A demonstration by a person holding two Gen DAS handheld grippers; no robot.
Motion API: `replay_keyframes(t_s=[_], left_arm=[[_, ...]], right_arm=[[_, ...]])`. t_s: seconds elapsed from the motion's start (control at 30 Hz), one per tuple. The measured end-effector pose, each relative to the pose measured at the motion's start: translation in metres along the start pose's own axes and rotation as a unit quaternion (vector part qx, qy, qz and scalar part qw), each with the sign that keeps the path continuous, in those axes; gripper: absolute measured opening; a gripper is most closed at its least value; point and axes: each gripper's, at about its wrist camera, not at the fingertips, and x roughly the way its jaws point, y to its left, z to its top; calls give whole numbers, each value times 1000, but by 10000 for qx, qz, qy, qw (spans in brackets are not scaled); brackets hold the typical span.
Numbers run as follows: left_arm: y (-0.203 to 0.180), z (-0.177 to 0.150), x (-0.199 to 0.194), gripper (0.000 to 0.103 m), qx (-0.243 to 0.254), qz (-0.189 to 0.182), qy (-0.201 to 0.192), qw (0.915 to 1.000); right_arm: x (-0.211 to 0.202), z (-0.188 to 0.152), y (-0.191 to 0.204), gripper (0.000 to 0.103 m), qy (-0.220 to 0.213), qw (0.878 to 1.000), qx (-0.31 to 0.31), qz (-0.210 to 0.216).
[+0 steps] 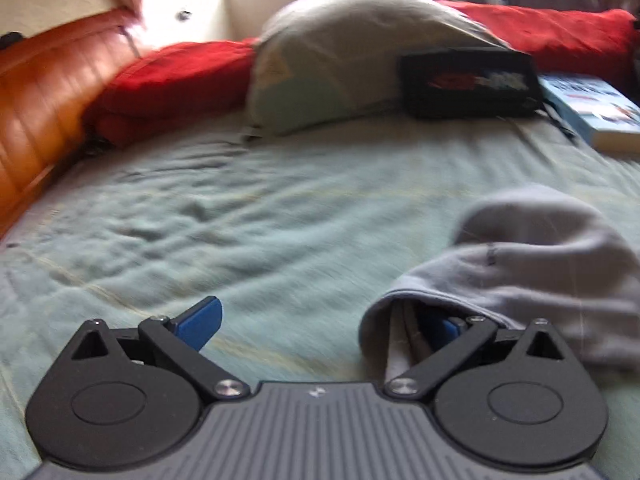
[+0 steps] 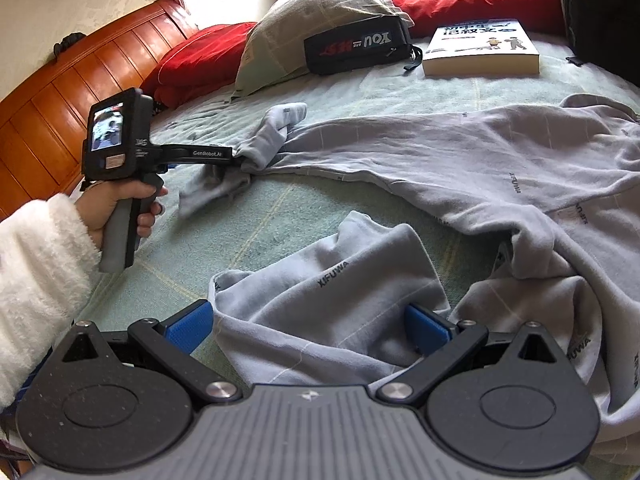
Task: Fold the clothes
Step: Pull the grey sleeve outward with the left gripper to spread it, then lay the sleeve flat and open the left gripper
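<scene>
Right wrist view: grey garment [image 2: 460, 160] lengthwise left to right, sleeve toward wide-open, empty left hand-held gripper [image 2: 236, 160].

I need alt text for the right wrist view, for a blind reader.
A grey garment lies spread on a green bed sheet, part of it between the open right gripper. The left gripper meets a sleeve end; a book lies behind.

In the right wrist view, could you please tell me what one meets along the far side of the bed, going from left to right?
Wooden headboard → red cushion → grey-green pillow → black pouch → book.
</scene>
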Motion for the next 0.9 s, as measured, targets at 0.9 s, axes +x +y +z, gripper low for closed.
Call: replay_keyframes(t_s=[0.9], left_arm=[[94,60,23,98,53,1863,-830,9790]], right_arm=[[8,7,-2,103,34,9999,52,-108]])
